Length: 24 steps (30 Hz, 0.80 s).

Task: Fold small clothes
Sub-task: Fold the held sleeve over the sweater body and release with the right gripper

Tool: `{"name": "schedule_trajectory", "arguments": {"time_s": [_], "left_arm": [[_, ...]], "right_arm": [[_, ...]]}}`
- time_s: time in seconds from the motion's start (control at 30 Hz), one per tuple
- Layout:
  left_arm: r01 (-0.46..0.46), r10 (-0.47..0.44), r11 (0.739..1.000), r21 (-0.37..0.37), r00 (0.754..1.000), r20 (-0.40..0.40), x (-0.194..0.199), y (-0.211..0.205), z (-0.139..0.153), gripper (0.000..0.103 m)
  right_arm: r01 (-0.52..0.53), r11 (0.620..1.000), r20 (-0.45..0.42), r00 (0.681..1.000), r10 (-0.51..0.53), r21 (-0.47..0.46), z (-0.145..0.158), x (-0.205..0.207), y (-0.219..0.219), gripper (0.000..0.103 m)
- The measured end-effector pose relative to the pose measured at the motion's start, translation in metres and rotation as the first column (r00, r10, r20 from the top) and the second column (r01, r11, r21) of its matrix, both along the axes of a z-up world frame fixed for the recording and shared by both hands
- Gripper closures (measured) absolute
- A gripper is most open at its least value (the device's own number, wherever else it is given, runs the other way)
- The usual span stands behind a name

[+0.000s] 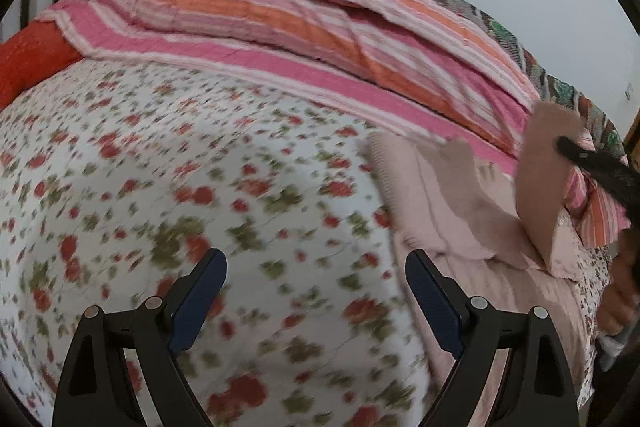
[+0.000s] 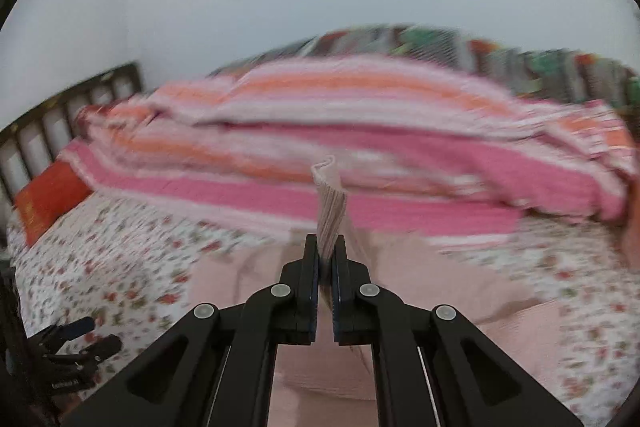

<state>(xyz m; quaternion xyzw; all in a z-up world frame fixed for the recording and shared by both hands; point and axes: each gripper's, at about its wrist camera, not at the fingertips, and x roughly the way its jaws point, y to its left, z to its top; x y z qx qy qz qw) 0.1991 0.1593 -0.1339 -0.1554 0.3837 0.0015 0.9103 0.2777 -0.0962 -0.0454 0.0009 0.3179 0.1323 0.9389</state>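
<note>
A small pale pink knit garment (image 1: 452, 223) lies on the floral bedsheet at the right of the left wrist view. My left gripper (image 1: 316, 267) is open and empty above the sheet, left of the garment. My right gripper (image 2: 326, 247) is shut on the garment's ribbed edge (image 2: 330, 199) and holds it lifted; the rest of the garment (image 2: 420, 279) spreads below. In the left wrist view the right gripper (image 1: 588, 159) shows at the far right with a raised flap (image 1: 544, 187) of the garment.
A folded pink and orange striped blanket (image 1: 304, 23) lies across the far side of the bed. An orange pillow (image 1: 28, 59) sits at the left by a dark slatted headboard (image 2: 60, 111). The floral sheet (image 1: 160, 187) covers the near bed.
</note>
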Motion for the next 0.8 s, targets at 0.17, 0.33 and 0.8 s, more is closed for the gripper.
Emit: {"name": "schedule_trajectory", "arguments": {"time_s": [0.17, 0.33, 0.8], "left_arm": [[-0.001, 0.002, 1.000, 0.016, 1.000, -0.030, -0.015, 0.006, -0.011, 0.012], [0.022, -0.021, 1.000, 0.021, 0.999, -0.038, -0.018, 0.001, -0.011, 0.012], [0.271, -0.266, 0.953, -0.139, 0.962, 0.057, 0.038, -0.079, -0.001, 0.041]], "right_arm": [[-0.079, 0.994, -0.121, 0.990, 0.070, -0.074, -0.060, 0.020, 0.051, 0.097], [-0.190, 0.980, -0.280, 0.939, 0.199, 0.059, -0.086, 0.031, 0.058, 0.031], [0.098, 0.993, -0.055, 0.993, -0.102, -0.066, -0.041, -0.058, -0.126, 0.023]]}}
